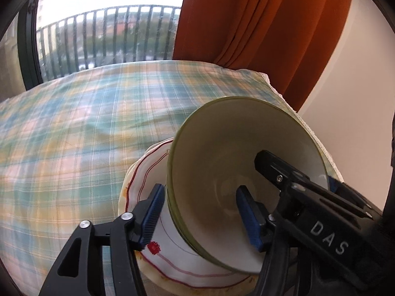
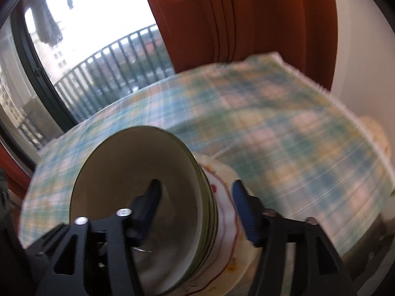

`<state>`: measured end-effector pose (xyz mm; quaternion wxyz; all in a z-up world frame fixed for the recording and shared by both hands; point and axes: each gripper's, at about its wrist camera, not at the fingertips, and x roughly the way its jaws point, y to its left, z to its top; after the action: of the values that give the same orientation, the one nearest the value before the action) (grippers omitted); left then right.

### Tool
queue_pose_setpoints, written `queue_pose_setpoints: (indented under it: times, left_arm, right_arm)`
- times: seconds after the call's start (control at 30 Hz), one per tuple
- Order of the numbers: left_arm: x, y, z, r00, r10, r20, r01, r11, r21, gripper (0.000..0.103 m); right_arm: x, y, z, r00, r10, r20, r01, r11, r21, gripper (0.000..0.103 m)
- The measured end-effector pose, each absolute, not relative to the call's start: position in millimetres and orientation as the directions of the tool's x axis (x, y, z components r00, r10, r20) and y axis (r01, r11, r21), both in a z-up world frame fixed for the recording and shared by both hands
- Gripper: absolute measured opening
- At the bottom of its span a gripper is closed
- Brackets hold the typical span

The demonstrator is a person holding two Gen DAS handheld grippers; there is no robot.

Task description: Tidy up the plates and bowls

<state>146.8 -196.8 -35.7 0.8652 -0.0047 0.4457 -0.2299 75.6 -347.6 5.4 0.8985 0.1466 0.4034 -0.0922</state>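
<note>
A stack of green-rimmed bowls (image 1: 229,157) rests on a white plate (image 1: 172,256) with a red line and red flower. My left gripper (image 1: 200,215) straddles the bowls' near wall, one blue pad outside and one inside, with a wide gap. My right gripper (image 2: 195,209) straddles the opposite wall of the same bowls (image 2: 138,172), one finger inside and one blue pad over the plate (image 2: 227,222). The right gripper's body also shows in the left wrist view (image 1: 308,197). Whether either gripper clamps the bowls or plate is unclear.
A plaid tablecloth (image 1: 86,128) covers the table. An orange curtain (image 1: 259,24) hangs at the back right beside a white wall. A window with a balcony railing (image 1: 106,34) is behind the table. The right wrist view is blurred.
</note>
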Motion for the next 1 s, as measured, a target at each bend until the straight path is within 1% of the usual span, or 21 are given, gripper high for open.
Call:
queue_pose_setpoints:
  times: [0.1, 0.2, 0.37, 0.47, 0.6, 0.7, 0.83, 1.0]
  left_arm:
    - [143, -197, -30, 0.511, -0.395, -0.764, 0.413, 0.892, -0.185, 0.068]
    - [139, -194, -21, 0.543, -0.384, -0.746, 0.421, 0.894, -0.154, 0.076]
    - [126, -179, -1, 0.63, -0.368, -0.684, 0.405, 0.907, -0.115, 0.086]
    - [118, -163, 2, 0.676, -0.37, -0.637, 0.386, 0.914, -0.121, 0.089]
    - [106, -133, 3, 0.725, -0.338, -0.6, 0.326, 0.936, -0.133, 0.09]
    - [93, -110, 2, 0.767, -0.293, -0.571, 0.283, 0.953, -0.108, 0.092]
    - [73, -78, -3, 0.82, -0.217, -0.53, 0.226, 0.973, -0.049, 0.098]
    - [62, -43, -11, 0.833, -0.193, -0.519, 0.202, 0.979, -0.039, 0.1]
  right_arm:
    - [69, -344, 10, 0.674, -0.046, -0.737, 0.282, 0.938, 0.2, 0.075]
    - [61, -342, 18, 0.695, -0.069, -0.715, 0.301, 0.932, 0.202, 0.08]
    - [48, -333, 36, 0.747, -0.117, -0.655, 0.32, 0.926, 0.201, 0.086]
    - [39, -322, 46, 0.772, -0.119, -0.624, 0.299, 0.935, 0.193, 0.086]
    - [26, -297, 54, 0.795, -0.133, -0.592, 0.266, 0.954, 0.142, 0.086]
    - [16, -277, 53, 0.809, -0.113, -0.576, 0.236, 0.961, 0.143, 0.087]
    - [6, -249, 46, 0.817, -0.073, -0.572, 0.192, 0.97, 0.15, 0.087]
    - [-6, -217, 35, 0.831, -0.044, -0.554, 0.157, 0.975, 0.158, 0.087]
